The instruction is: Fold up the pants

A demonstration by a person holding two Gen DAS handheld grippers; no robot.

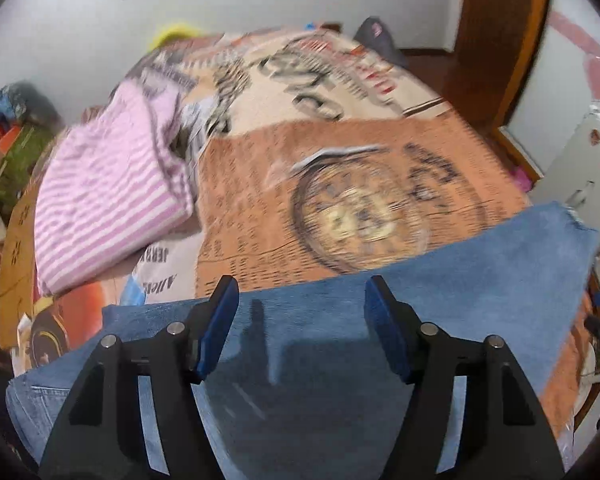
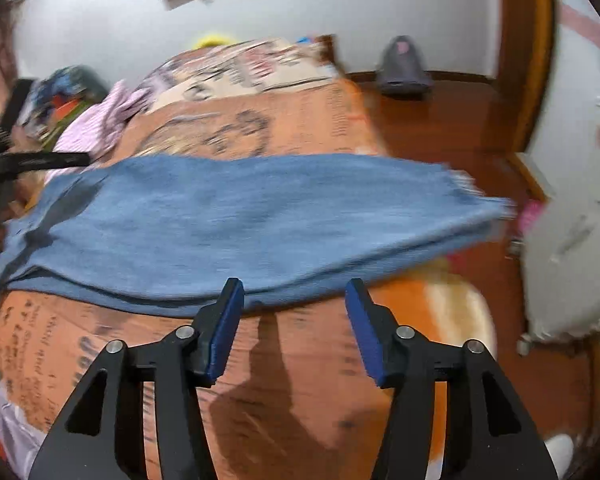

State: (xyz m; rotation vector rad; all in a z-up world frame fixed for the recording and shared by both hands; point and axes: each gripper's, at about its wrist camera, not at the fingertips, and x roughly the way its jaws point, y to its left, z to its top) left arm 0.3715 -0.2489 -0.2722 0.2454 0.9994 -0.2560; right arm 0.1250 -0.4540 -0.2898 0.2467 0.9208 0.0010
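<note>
Left gripper (image 1: 300,290) agape above jeans (image 1: 340,320); right gripper (image 2: 294,292) agape, empty, at jeans' near edge.

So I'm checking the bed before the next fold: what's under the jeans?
The jeans lie on the orange printed bedspread, which shows around them. Whatever is beneath the denim itself is covered, so nothing more can be told.
</note>
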